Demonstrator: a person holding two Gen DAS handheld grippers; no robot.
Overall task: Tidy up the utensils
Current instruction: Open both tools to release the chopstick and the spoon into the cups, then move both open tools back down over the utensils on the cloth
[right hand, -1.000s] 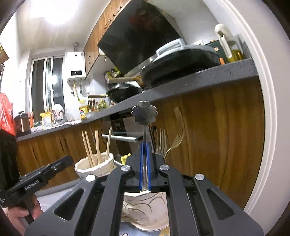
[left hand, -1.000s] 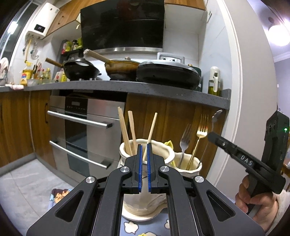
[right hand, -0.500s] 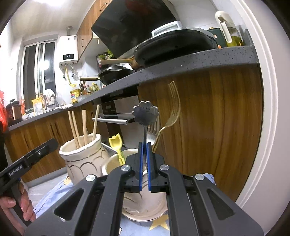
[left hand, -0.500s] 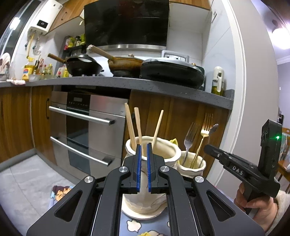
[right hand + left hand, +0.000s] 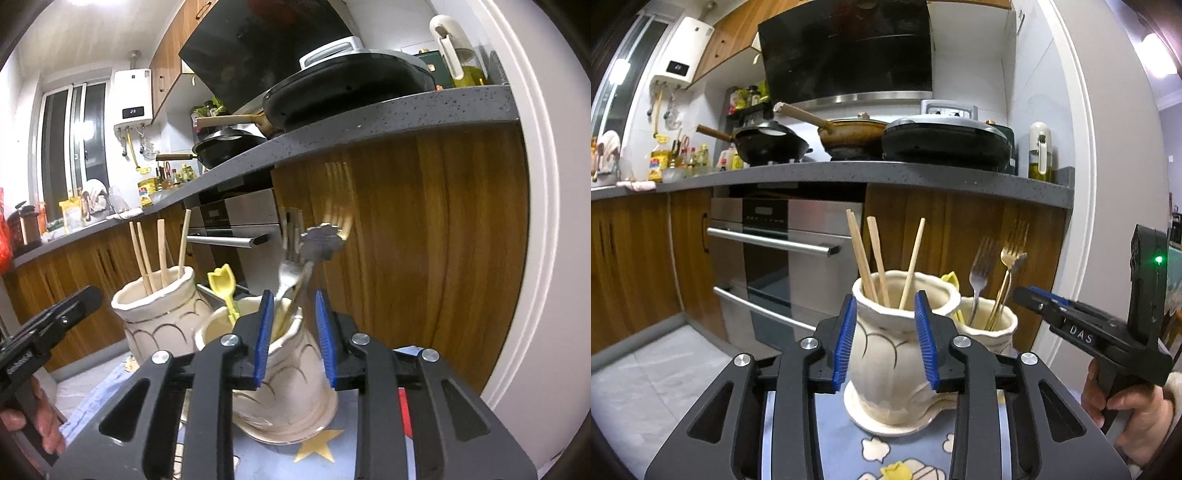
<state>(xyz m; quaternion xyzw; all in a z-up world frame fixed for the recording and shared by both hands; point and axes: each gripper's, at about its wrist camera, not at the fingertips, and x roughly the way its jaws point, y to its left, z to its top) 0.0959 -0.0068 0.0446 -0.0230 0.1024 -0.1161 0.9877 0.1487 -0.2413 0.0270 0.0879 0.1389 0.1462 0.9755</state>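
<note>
Forks [image 5: 291,266] and a flower-headed metal utensil [image 5: 322,242] lean blurred in the small cream ceramic holder [image 5: 291,373]; my right gripper [image 5: 293,338] and left gripper [image 5: 886,338] gape empty. Bumping the rim risks tipping it.

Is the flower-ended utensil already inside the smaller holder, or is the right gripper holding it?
Inside. The flower-ended utensil stands in the smaller holder among the forks, and the right gripper is open, its fingers apart, holding nothing.
</note>
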